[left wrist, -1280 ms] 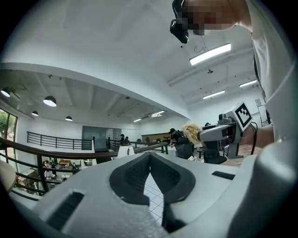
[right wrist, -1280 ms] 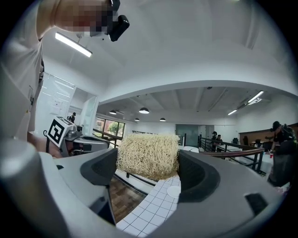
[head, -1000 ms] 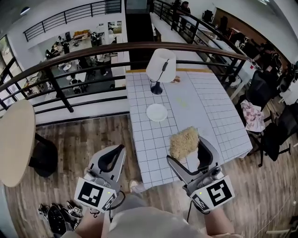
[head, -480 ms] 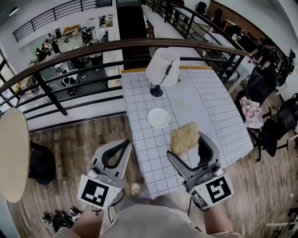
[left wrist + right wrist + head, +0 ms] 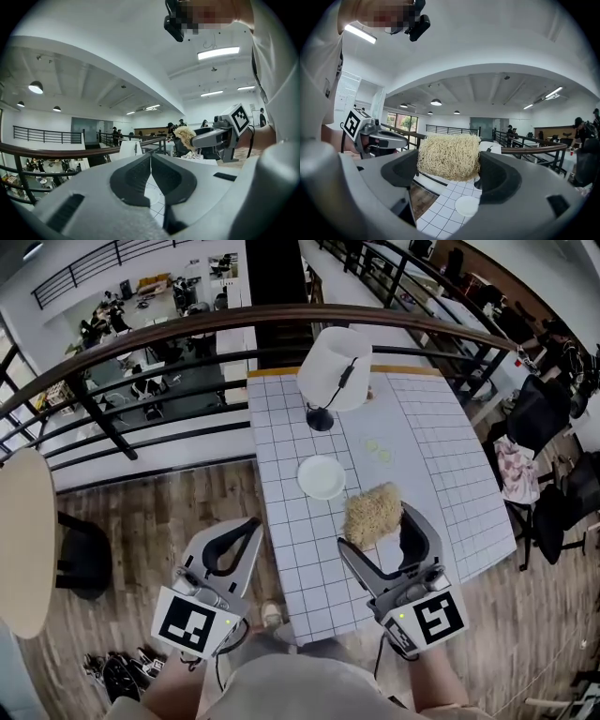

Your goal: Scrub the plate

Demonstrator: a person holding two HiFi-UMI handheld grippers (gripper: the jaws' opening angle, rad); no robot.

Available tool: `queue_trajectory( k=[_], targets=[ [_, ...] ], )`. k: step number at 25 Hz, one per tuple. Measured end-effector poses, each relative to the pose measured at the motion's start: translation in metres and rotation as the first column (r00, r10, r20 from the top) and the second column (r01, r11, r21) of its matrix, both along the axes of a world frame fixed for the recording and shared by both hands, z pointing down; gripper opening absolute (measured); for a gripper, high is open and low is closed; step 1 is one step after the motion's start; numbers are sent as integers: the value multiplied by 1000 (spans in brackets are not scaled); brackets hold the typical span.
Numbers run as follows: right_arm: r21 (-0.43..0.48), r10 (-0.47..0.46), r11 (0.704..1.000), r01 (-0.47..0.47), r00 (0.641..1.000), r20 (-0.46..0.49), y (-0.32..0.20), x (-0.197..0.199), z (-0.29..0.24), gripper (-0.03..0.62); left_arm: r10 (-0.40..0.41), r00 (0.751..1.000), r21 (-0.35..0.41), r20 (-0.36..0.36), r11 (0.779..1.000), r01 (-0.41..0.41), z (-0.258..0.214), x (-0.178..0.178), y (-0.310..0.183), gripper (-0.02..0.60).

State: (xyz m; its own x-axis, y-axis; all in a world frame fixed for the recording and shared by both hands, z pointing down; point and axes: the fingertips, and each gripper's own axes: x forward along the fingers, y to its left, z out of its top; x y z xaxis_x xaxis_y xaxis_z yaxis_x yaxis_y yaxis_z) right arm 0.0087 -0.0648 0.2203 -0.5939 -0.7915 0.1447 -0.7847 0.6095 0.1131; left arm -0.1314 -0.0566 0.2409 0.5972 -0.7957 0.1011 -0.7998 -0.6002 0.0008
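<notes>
A small white plate (image 5: 322, 476) lies on the white gridded table (image 5: 427, 442), in front of the lamp; it also shows low in the right gripper view as the plate (image 5: 467, 205). My right gripper (image 5: 386, 524) hovers over the table's near part, short of the plate, shut on a tan fibrous scrubber (image 5: 371, 513). In its own view the scrubber (image 5: 449, 156) fills the gap between the jaws. My left gripper (image 5: 247, 532) hangs left of the table over the wooden floor, jaws shut and empty (image 5: 151, 165).
A white table lamp (image 5: 335, 373) on a dark base stands behind the plate. A curved dark railing (image 5: 169, 329) runs past the table's far end. Dark chairs (image 5: 542, 418) with cloth stand right of the table. Two pale stains (image 5: 378, 450) mark the tabletop.
Both grippers have advanced toward the table; the scrubber is now nearer the plate. The jaws of both stay as they were.
</notes>
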Motion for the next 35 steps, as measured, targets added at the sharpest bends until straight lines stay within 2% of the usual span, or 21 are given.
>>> queue_trajectory(
  k=[7,10,13,16,21,29,32,35],
  targets=[
    [-21,25,999,-25,999,-21,-34,18,31,391,-27,999,-52,29,998,28,29,8,-36,15],
    [-38,32,999,-33,999,-36,-51,23,49,391,-1,1000,-102,-2,995,1,46,18,-54,15],
    [-61,37,997,-40,998,-43,-71,27,67,391,29,999,-166,-37,986,-34,66,28,-74,63],
    [-83,36,996,-40,998,-54,-92,26,87,391,35,999,-223,-42,974,-43,92,34,-95,75],
    [-111,13,994,-23,996,-90,-125,24,122,391,2,993,-359,-121,932,-45,147,41,-130,77],
    [-181,13,983,-34,993,-113,-171,25,185,391,-42,989,-499,-140,866,-34,229,55,-173,82],
    [-204,23,978,-46,993,-113,-183,28,209,391,-70,984,-557,-164,830,-33,257,59,-185,84],
    [-228,31,972,-60,991,-128,-193,33,237,391,-90,976,-617,-200,785,-54,285,66,-195,93]
  ],
)
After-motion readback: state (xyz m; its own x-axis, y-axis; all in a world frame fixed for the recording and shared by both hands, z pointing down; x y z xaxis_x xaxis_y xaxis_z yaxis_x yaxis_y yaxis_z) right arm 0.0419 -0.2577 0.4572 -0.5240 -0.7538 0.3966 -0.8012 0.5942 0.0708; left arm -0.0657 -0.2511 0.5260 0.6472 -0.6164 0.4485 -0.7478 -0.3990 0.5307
